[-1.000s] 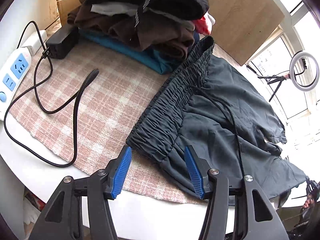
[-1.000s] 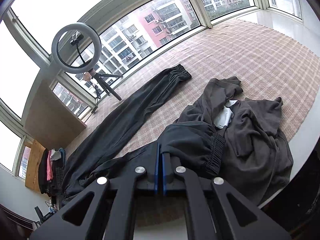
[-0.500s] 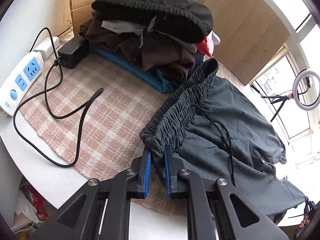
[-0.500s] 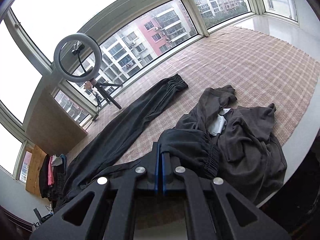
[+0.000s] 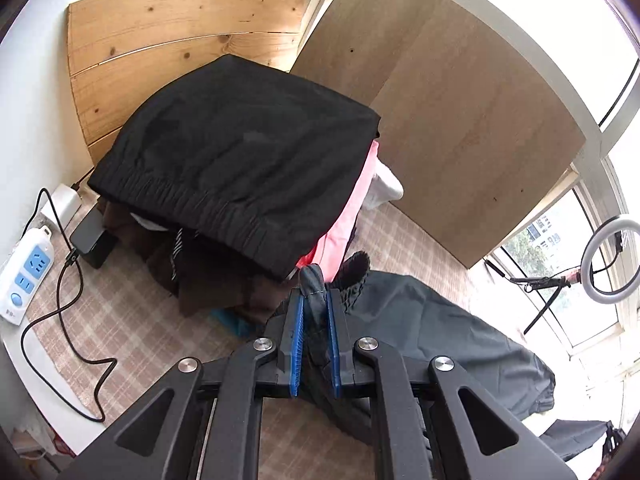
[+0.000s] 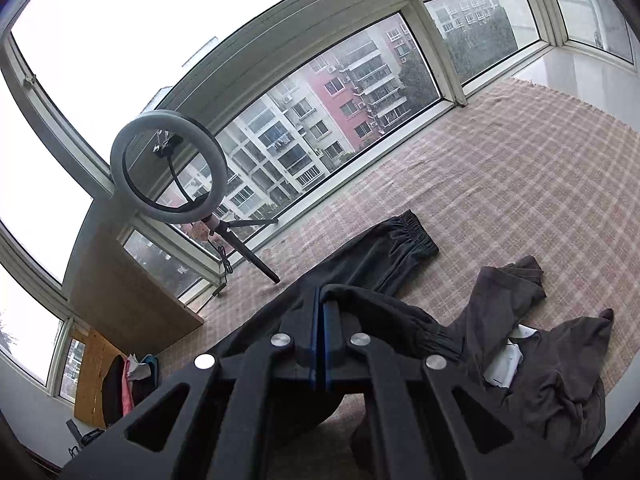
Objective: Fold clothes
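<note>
Dark grey trousers (image 5: 432, 332) lie across the pink checked cloth (image 5: 132, 320). My left gripper (image 5: 313, 300) is shut on the elastic waistband corner and holds it lifted off the cloth. My right gripper (image 6: 322, 312) is shut on one trouser leg near its cuff, also raised; the other leg (image 6: 380, 256) lies flat, its gathered cuff pointing to the window. The fabric hangs between both grippers.
A stack of folded clothes (image 5: 240, 168) topped by a black garment stands just beyond my left gripper. A power strip (image 5: 26, 276) and black cable (image 5: 68, 312) lie left. A crumpled brown garment (image 6: 552, 360) lies right. A ring light (image 6: 168, 168) stands by the window.
My left gripper closed on the waistband corner and lifted it up toward the clothes stack. My right gripper stayed shut on the trouser leg and rose with it.
</note>
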